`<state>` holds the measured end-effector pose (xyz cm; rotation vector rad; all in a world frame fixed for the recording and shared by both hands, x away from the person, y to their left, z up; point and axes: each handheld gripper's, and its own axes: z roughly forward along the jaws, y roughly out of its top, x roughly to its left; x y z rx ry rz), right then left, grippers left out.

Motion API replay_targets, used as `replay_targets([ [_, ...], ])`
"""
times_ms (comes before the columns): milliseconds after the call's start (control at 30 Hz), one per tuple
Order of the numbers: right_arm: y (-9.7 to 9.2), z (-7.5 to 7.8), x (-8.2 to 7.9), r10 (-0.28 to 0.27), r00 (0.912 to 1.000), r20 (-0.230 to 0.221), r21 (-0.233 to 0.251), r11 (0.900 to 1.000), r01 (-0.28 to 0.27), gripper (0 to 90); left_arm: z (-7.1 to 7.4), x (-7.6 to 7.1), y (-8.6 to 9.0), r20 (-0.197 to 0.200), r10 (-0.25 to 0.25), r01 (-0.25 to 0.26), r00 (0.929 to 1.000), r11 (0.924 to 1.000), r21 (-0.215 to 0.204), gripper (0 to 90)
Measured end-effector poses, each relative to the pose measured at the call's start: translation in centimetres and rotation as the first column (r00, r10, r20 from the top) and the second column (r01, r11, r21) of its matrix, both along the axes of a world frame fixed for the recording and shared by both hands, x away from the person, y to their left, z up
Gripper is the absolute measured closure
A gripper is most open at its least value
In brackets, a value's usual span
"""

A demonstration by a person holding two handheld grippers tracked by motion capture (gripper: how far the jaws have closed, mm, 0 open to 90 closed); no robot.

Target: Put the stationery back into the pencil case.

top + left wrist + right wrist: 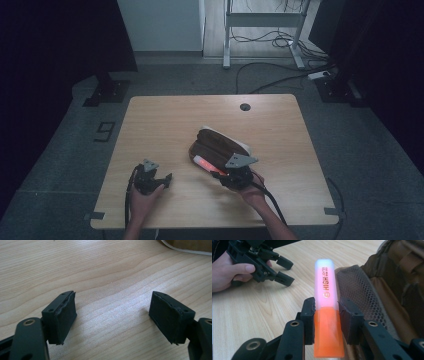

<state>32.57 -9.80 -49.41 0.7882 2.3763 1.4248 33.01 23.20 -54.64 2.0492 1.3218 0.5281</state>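
Observation:
An orange highlighter [325,307] with a pale cap sticks out from between the jaws of my right gripper [326,317], whose pads press on its orange body. In the high view that highlighter [204,163] points up-left beside the near end of a brown pencil case [216,145] lying mid-table. The case's mesh pocket [359,295] lies just right of the highlighter. My left gripper [113,315] rests low over bare wood at the near left, jaws wide apart and nothing between them; it is also in the high view as the left gripper [159,181].
The wooden table [165,120] has a cable hole [244,106] at its far edge. Bare wood lies left of the case and at the far side. Cables and desk legs stand on the grey floor beyond.

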Motion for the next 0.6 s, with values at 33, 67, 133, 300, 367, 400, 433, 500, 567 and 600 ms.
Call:
replay_targets([
  [33,-0.1,0.1,0.1,-0.001,1.0000,0.002,-0.002,1.0000,0.001,65.4,0.0,0.0,0.0,0.000,0.000,0.000,1.0000,1.0000,0.000,21.5],
  [67,-0.1,0.3,0.2,-0.004,1.0000,0.005,-0.003,1.0000,0.005,65.4,0.0,0.0,0.0,0.000,0.000,0.000,1.0000,1.0000,0.000,21.5],
  [133,-0.3,0.6,0.4,-0.006,0.9999,0.012,-0.005,1.0000,0.006,65.4,0.0,0.0,0.0,0.000,0.000,0.000,1.0000,1.0000,0.000,21.5],
  [300,-0.7,1.2,0.8,-0.010,0.9998,0.020,0.006,0.9999,0.010,65.4,0.0,0.0,0.0,0.000,0.000,0.000,1.0000,1.0000,0.000,21.5],
  [367,-0.7,1.3,0.9,-0.012,0.9997,0.019,0.003,0.9999,0.012,65.5,0.0,0.0,0.0,0.001,0.000,0.000,1.0000,1.0000,0.000,21.5],
  [400,-0.9,1.5,1.1,-0.014,0.9996,0.024,-0.001,0.9999,0.014,65.5,0.0,0.0,0.0,0.000,-0.001,0.001,1.0000,1.0000,0.001,21.5],
  [433,-0.9,1.6,1.1,-0.015,0.9996,0.026,-0.001,0.9999,0.015,65.5,0.0,0.0,0.0,-0.001,-0.001,0.001,1.0000,1.0000,0.001,21.5],
  [500,-0.9,1.8,1.3,-0.013,0.9994,0.032,-0.004,0.9999,0.013,65.4,0.0,0.0,0.0,0.000,-0.001,0.001,1.0000,1.0000,0.001,21.5],
  [567,-0.9,2.0,1.5,-0.013,0.9992,0.036,-0.007,0.9999,0.013,65.4,0.0,0.0,0.0,0.000,-0.001,0.001,1.0000,1.0000,0.001,21.5],
  [600,-0.9,2.1,1.6,-0.011,0.9992,0.038,-0.011,0.9999,0.012,65.5,0.0,0.0,0.0,-0.001,-0.001,0.001,1.0000,1.0000,0.001,21.5],
])
